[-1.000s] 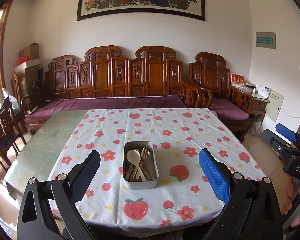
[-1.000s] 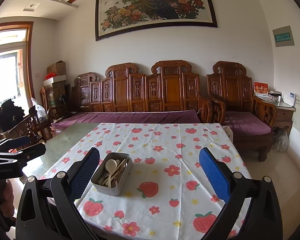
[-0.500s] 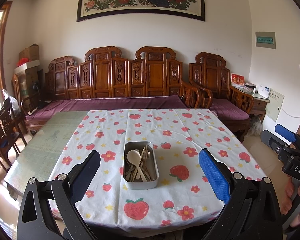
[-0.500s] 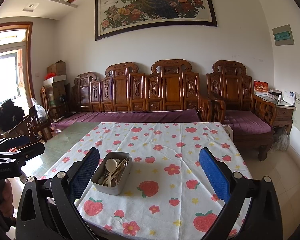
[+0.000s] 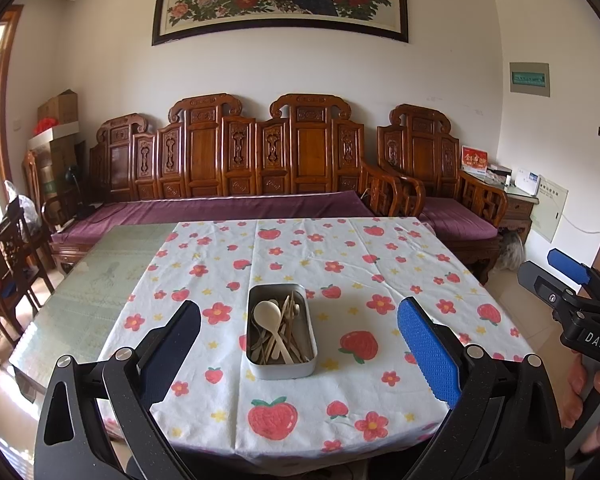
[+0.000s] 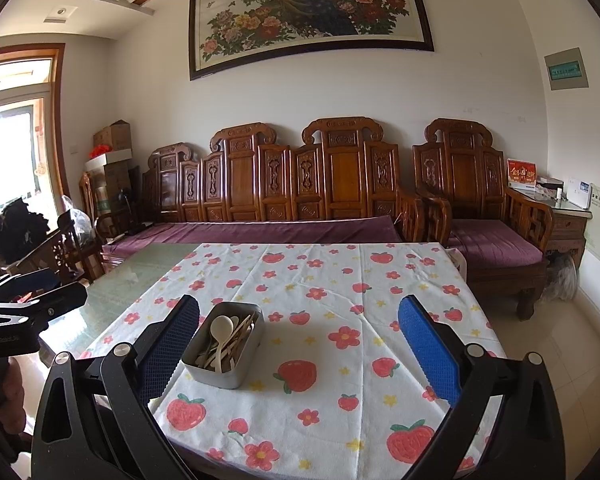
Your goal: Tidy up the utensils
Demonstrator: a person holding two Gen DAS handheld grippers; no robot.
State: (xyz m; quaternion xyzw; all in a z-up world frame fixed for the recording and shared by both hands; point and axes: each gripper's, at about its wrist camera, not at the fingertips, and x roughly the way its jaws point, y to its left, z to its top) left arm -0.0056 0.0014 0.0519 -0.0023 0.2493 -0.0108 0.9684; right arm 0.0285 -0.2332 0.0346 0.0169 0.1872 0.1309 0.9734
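A small metal tin point(image 5: 281, 368) stands near the front of the table on a strawberry-print cloth point(image 5: 340, 256). It holds a pale spoon point(image 5: 269, 316) and several wooden utensils. It also shows in the right wrist view point(image 6: 216, 374), with the spoon point(image 6: 221, 327) inside. My left gripper point(image 5: 298, 338) is open and empty, held above the table's front edge with the tin between its fingers in view. My right gripper point(image 6: 298, 340) is open and empty, to the right of the tin; it also shows at the right in the left wrist view point(image 5: 556, 280).
The cloth leaves a bare glass strip of table point(image 5: 96, 280) on the left. A carved wooden sofa point(image 5: 236, 168) and armchair point(image 5: 432, 168) stand behind. Chairs point(image 5: 4, 264) stand at the left. A side table point(image 6: 568, 216) stands at the right.
Both grippers have drifted very slightly; the tin and utensils have not moved.
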